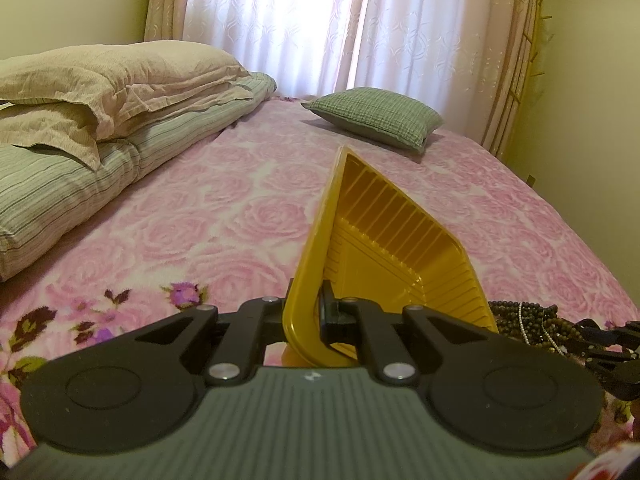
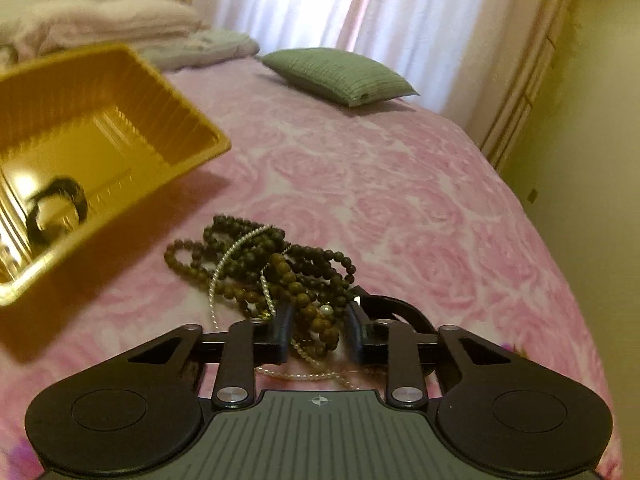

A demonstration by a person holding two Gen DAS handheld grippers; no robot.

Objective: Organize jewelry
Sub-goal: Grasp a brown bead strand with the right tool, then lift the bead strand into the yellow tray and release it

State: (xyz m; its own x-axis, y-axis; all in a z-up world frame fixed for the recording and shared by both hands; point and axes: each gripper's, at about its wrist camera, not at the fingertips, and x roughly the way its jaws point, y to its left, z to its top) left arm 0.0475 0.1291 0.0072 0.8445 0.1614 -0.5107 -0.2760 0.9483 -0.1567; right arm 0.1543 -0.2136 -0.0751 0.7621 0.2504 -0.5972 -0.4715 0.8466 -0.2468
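Observation:
My left gripper (image 1: 308, 314) is shut on the rim of a yellow ribbed plastic tray (image 1: 384, 232), which it holds tilted above the pink rose bedspread (image 1: 200, 216). From the right wrist view the tray (image 2: 100, 120) hangs at the left, and a dark ring-shaped piece (image 2: 60, 208) lies blurred inside it. A tangled heap of brown bead necklaces (image 2: 256, 256) with a thin pearl strand (image 2: 224, 268) rests on the bed. My right gripper (image 2: 320, 320) is down on the near end of the heap, its pads closed against the brown beads. The heap (image 1: 528, 316) also shows beside the tray.
A green checked cushion (image 1: 376, 118) lies at the far side of the bed. Folded quilts and a pillow (image 1: 100, 92) are stacked on the left. Curtains (image 1: 320, 20) hang behind. The bed's right edge (image 2: 552, 240) runs close to a yellow wall. A black loop (image 2: 404, 308) lies beside my right finger.

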